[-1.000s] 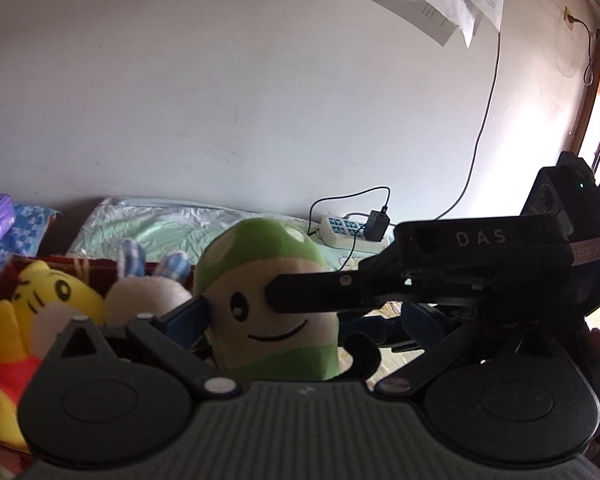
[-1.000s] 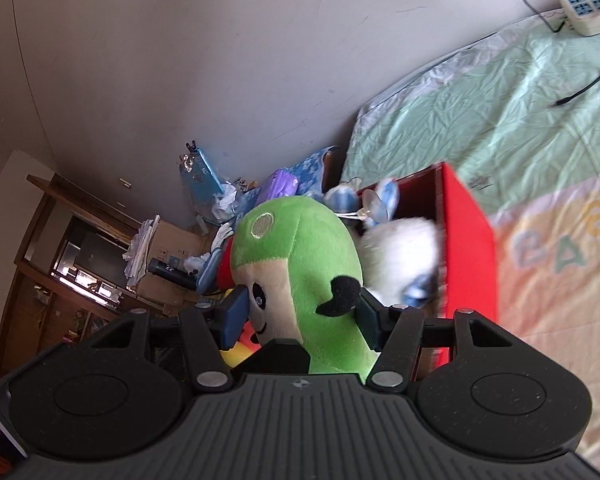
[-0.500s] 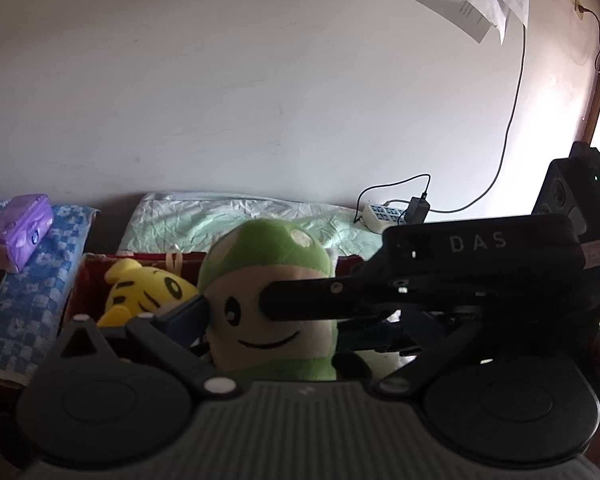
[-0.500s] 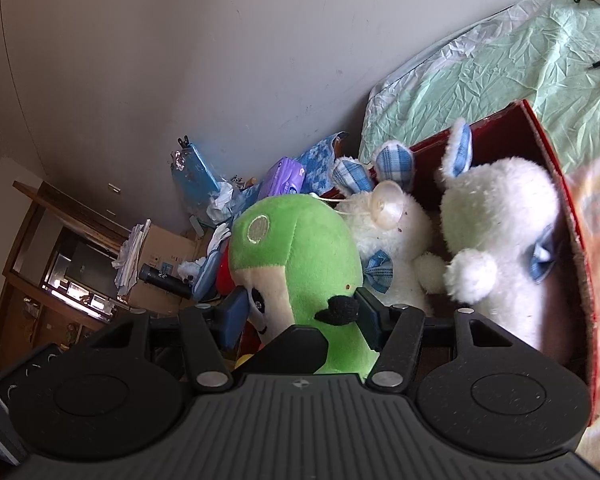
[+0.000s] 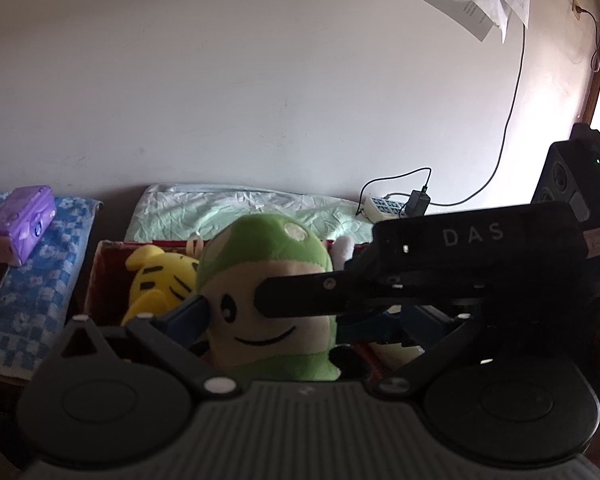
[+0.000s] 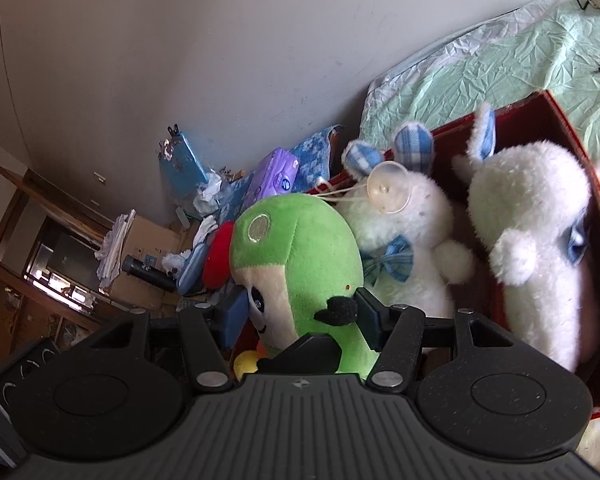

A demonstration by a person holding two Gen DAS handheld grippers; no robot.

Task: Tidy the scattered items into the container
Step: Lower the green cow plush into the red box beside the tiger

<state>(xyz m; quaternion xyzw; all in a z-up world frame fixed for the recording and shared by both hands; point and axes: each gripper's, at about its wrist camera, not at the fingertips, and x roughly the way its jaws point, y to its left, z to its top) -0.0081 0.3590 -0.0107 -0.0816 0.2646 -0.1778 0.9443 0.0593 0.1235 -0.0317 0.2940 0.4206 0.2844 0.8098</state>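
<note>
A green plush toy (image 5: 260,264) with a cream smiling face is held between both grippers above a red box (image 5: 108,248). My left gripper (image 5: 276,320) is shut on it; its right finger is hidden behind the right gripper's black body (image 5: 476,248). In the right wrist view my right gripper (image 6: 300,312) is shut on the green plush toy (image 6: 300,248), one blue pad on each side. The red box (image 6: 556,112) holds two white rabbits (image 6: 404,236) (image 6: 540,232). A yellow tiger plush (image 5: 160,276) lies in the box behind the green toy.
The box sits on a bed with a pale green sheet (image 6: 500,52) against a white wall. A purple tissue pack (image 5: 20,220) lies on a blue checked cloth to the left. A power strip (image 5: 384,204) with cables rests at the bed's far edge. Cluttered shelves stand at left.
Both grippers have carried the green plush toy over the red box. The box's inside with the white rabbits now fills the right wrist view, and the yellow tiger has shifted toward the centre.
</note>
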